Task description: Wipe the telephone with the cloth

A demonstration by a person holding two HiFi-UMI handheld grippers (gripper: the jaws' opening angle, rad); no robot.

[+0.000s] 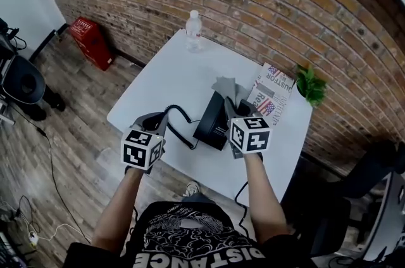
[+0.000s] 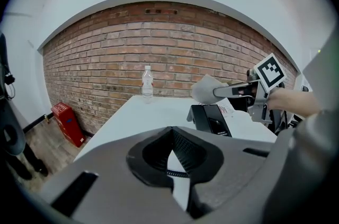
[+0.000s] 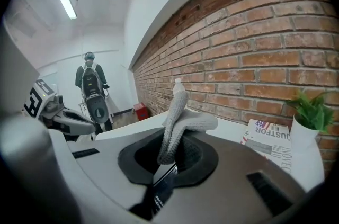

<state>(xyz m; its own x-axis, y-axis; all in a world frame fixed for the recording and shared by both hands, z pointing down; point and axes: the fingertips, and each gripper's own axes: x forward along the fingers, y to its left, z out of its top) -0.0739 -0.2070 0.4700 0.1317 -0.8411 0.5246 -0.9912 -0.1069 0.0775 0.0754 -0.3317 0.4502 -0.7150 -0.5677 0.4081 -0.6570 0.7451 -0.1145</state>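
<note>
The black telephone (image 1: 212, 121) sits on the white table (image 1: 171, 76), its coiled cord (image 1: 181, 129) looping off to the left. My right gripper (image 1: 235, 107) hangs over the phone's right side, shut on a grey cloth (image 1: 228, 90) that stands up from its jaws (image 3: 183, 122). The phone's dark body shows just under those jaws (image 3: 159, 194). My left gripper (image 1: 159, 120) is at the table's front left beside the cord, jaws closed together, with a bit of cord (image 2: 174, 172) showing through the slit below them. From the left gripper view the telephone (image 2: 212, 119) and the cloth (image 2: 205, 89) lie ahead on the right.
A water bottle (image 1: 193, 30) stands at the table's far edge. A folded newspaper (image 1: 272, 90) and a small potted plant (image 1: 311, 86) are at the right end by the brick wall. A red box (image 1: 92, 42) stands on the floor at left. A person (image 3: 91, 80) stands far off.
</note>
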